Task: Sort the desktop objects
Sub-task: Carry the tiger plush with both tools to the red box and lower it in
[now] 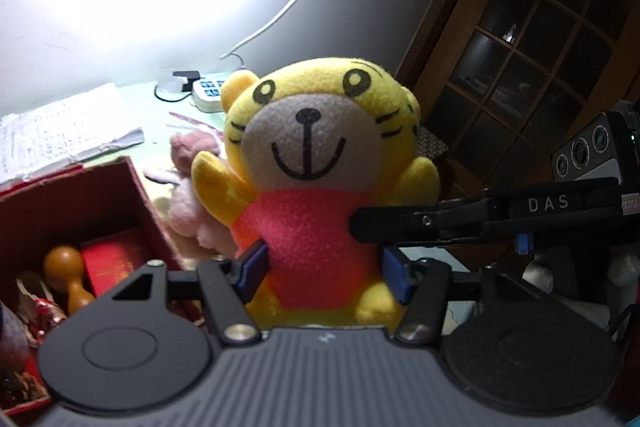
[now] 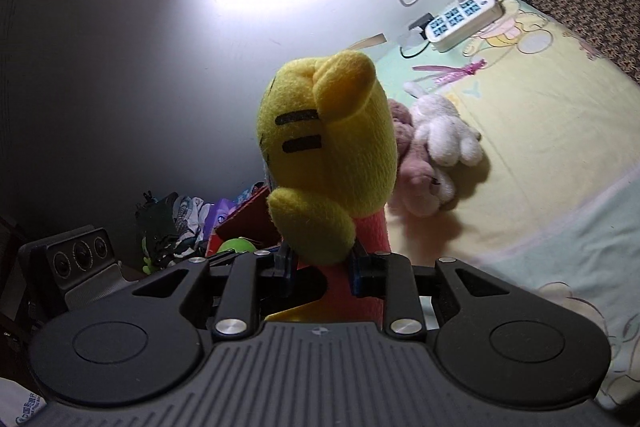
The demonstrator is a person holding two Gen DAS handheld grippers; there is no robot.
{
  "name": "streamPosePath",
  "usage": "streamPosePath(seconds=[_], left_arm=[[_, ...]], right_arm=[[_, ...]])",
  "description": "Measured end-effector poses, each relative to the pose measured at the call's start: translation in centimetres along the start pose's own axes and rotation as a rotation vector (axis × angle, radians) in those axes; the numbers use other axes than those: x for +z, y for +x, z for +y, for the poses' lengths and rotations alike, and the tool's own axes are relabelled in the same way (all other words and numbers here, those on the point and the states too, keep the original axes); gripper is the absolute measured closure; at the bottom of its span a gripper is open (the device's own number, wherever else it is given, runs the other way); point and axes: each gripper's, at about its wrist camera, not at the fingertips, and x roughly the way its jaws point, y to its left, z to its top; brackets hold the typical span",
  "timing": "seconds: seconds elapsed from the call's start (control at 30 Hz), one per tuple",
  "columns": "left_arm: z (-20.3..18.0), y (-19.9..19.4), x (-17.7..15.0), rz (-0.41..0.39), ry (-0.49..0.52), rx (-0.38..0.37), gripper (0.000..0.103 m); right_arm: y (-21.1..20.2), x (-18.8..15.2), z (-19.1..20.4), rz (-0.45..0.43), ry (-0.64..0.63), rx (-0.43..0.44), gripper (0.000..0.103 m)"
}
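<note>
A yellow tiger plush (image 1: 304, 131) in a red shirt hangs upright above the desk, facing the left wrist camera. My left gripper (image 1: 324, 271) is shut on its red body, a blue pad pressing each side. From the right, the black fingers of my right gripper (image 1: 360, 223) reach in against the shirt. In the right wrist view the tiger plush (image 2: 332, 131) shows side-on, and my right gripper (image 2: 322, 269) is shut on its red lower body. Its legs are hidden behind the gripper bodies.
A pink plush (image 1: 188, 203) and a white plush (image 2: 436, 131) lie on the cloth-covered desk (image 2: 540, 131). A red box (image 1: 136, 195) at the left holds a wooden stamp (image 1: 66, 263). A power strip (image 2: 460, 15) and papers (image 1: 60, 131) lie by the wall.
</note>
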Motion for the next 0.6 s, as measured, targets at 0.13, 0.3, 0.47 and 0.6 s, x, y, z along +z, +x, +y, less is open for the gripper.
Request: streamPosePath(seconds=[0.13,0.3,0.47,0.6], left_arm=[[2.7,-1.6,0.2,-0.015,-0.020,0.049,0.043],[6.2,-2.0,0.3,0.001,-0.078,0.062,0.043],[9.1,-1.8,-0.5,0.025,-0.145,0.049,0.043],[10.2,-1.4,-0.8,0.030,-0.161,0.026,0.044]], right_arm=[[2.9,0.5,2.5,0.015,-0.029,0.018,0.076],[6.5,0.8,6.2,0.064,-0.098,-0.016,0.076],[10.4,1.3,9.2,0.160,-0.197,-0.132,0.077],[13.2,1.5,10.6,0.245,-0.254,-0.223,0.077]])
